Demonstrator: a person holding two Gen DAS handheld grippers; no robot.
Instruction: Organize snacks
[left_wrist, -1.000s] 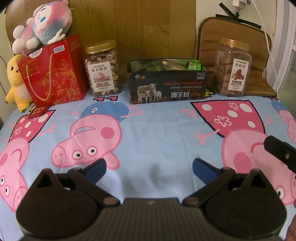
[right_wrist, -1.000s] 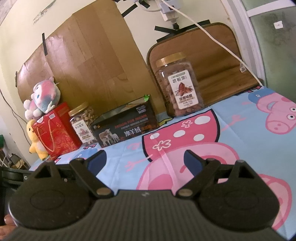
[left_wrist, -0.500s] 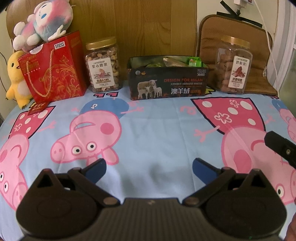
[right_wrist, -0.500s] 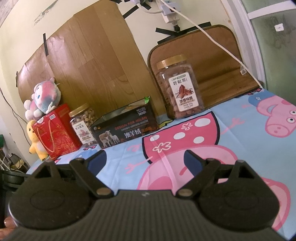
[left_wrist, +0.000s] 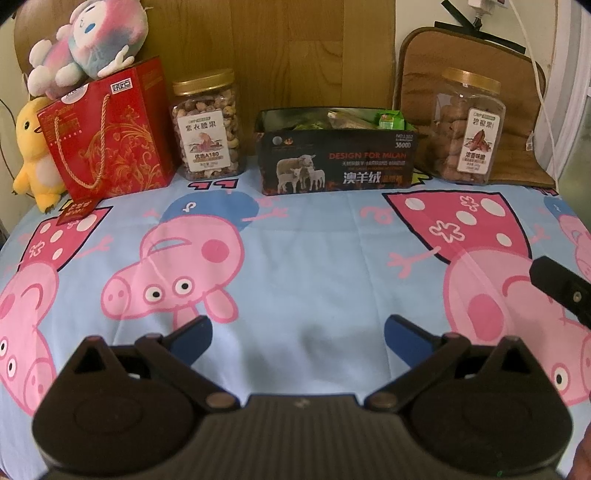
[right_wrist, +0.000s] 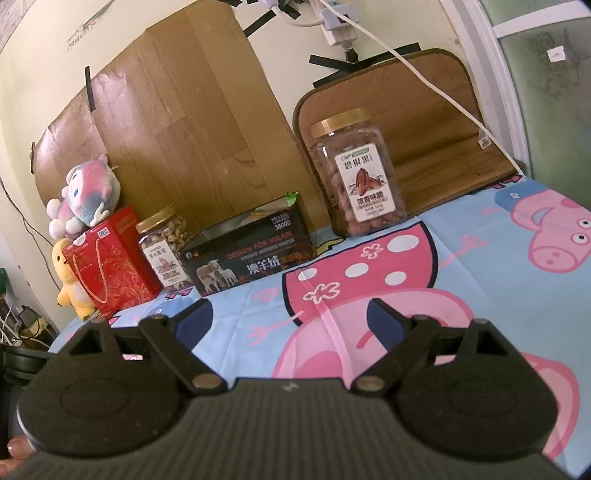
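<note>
Holding position: you have both grippers low over the cartoon-pig sheet (left_wrist: 314, 258), well short of the snack row along the back wall
Left gripper (left_wrist: 298, 330): fingers spread wide; nothing between them; only bare sheet ahead
Right gripper (right_wrist: 291, 317): fingers likewise wide and empty; its body shows at the right edge of the left wrist view
Black box (left_wrist: 338, 162): open-topped, standing in the middle of the back row; small packets, one a green pack (left_wrist: 388, 120), poke above its rim; this looks like your collecting bin
Cashew jar (left_wrist: 207, 123): upright, gold lid on, between the black box and the red gift bag (left_wrist: 107, 140)
Pecan jar (left_wrist: 469, 127): upright, lidded, to the right of the box, apart from it, in front of the brown cushion (right_wrist: 424, 122)
Progress: no loose snack lies on the open sheet; the small packs already sit in the box, so sorting looks largely done or close to it; I cannot tell whether you mean to move the jars
Remaining: if anything, drawing the two jars in beside the box; otherwise you may be finished
</note>
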